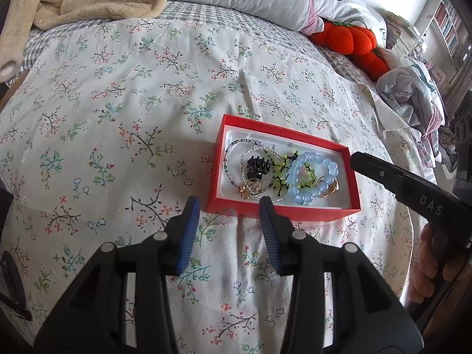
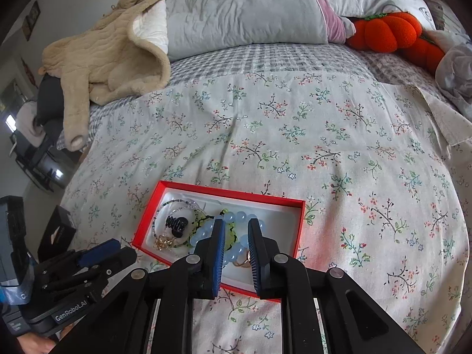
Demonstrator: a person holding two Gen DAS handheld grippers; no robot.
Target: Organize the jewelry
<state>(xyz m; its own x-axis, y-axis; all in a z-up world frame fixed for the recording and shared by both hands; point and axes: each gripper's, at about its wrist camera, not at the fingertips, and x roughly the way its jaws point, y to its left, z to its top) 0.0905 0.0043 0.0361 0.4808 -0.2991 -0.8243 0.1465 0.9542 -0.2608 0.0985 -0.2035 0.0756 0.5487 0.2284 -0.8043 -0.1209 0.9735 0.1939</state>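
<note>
A red box (image 1: 267, 211) with a white lining lies on the floral bedspread; it also shows in the right wrist view (image 2: 299, 230). Inside lie a blue bead bracelet (image 1: 312, 177), a green and black bracelet (image 1: 283, 174), a black hair clip (image 1: 258, 166), thin beaded strands (image 1: 236, 159) and gold rings (image 1: 326, 187). My left gripper (image 1: 228, 206) is open and empty just in front of the box's near edge. My right gripper (image 2: 235, 224) is open and empty, hovering over the blue bead bracelet (image 2: 236, 216) in the box; its body shows at the right of the left wrist view (image 1: 413, 188).
A beige fleece jacket (image 2: 118, 53) lies at the bed's far left, a grey pillow (image 2: 244, 8) at the head, and orange plush pumpkins (image 2: 392, 32) at the far right. A pale blue garment (image 1: 410, 94) is crumpled at the right edge. Black boxes (image 2: 56, 230) stand left of the bed.
</note>
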